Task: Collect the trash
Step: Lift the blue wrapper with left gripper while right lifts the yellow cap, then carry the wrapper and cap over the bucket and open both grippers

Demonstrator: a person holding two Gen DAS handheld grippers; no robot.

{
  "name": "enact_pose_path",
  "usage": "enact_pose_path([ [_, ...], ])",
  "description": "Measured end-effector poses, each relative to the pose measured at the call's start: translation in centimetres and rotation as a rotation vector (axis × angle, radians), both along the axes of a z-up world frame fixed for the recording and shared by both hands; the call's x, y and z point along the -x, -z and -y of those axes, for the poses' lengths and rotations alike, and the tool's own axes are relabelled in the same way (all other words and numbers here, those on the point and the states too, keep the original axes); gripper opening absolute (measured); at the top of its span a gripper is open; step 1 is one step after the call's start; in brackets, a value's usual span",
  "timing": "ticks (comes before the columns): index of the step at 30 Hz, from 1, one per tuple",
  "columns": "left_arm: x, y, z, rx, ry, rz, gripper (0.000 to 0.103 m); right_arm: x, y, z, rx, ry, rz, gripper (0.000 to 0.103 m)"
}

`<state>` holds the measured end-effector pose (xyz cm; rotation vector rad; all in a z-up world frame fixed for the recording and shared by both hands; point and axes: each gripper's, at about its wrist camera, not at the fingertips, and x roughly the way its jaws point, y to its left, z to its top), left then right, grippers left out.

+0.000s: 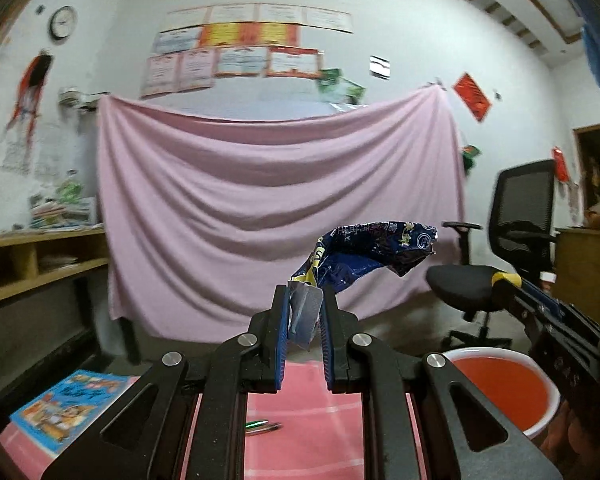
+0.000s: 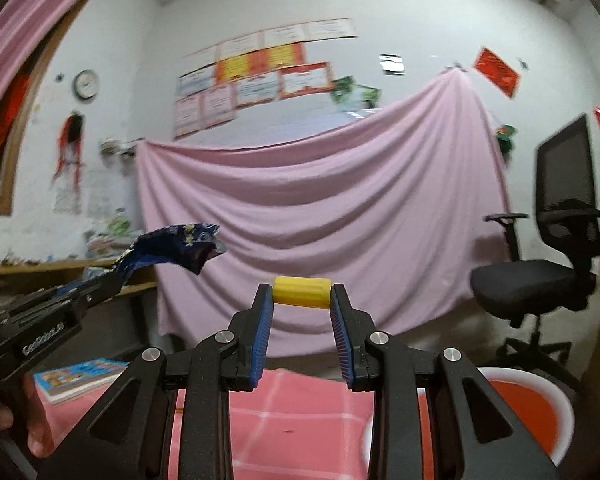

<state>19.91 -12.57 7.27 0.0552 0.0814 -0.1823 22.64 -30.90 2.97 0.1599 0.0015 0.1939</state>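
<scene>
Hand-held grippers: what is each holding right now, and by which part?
Left hand-held gripper pinches the blue snack wrapper by its lower end. Right hand-held gripper clamps the yellow cylinder by its ends.

Open air ahead of both tongs, red basin (image 1: 500, 388) low right, office chair (image 2: 548, 256) beyond

The right gripper (image 2: 302, 300) grips a yellow cylinder (image 2: 302, 293) — level — over the pink tablecloth (image 2: 296, 420) (white-rimmed red basin (image 2: 540, 412) beside).

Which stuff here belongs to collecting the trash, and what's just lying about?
Job: crumpled blue foil wrapper in left gripper; yellow cylindrical piece in right gripper; red plastic basin.

Lying about: blue picture book; two pens; black office chair.
</scene>
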Motion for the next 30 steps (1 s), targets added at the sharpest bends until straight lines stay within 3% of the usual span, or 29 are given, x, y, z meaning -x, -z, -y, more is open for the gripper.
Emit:
enact_pose_path([
  [4,-1.4,0.1,3.6,-0.019,0.062,-0.035,0.012,-0.4,-0.1,3.3,-0.066,0.077,-0.035,0.027],
  [14,-5.4,0.7,10.0,0.040,0.159,-0.185,0.012,-2.7,1.1,8.2,-0.149,0.170,-0.203,0.027],
  [18,-7.2,1.5,11.9,0.053,0.195,-0.276,0.012,-3.5,1.8,9.2,-0.150,0.191,-0.263,0.027],
  [24,-10.4,3.3,14.4,0.084,0.264,-0.485,0.012,-4.9,3.3,10.5,-0.197,0.219,-0.354,0.027],
  [30,-12.1,4.0,15.9,0.092,0.292,-0.583,0.012,-5.5,4.0,11.1,-0.234,0.213,-0.417,0.027],
])
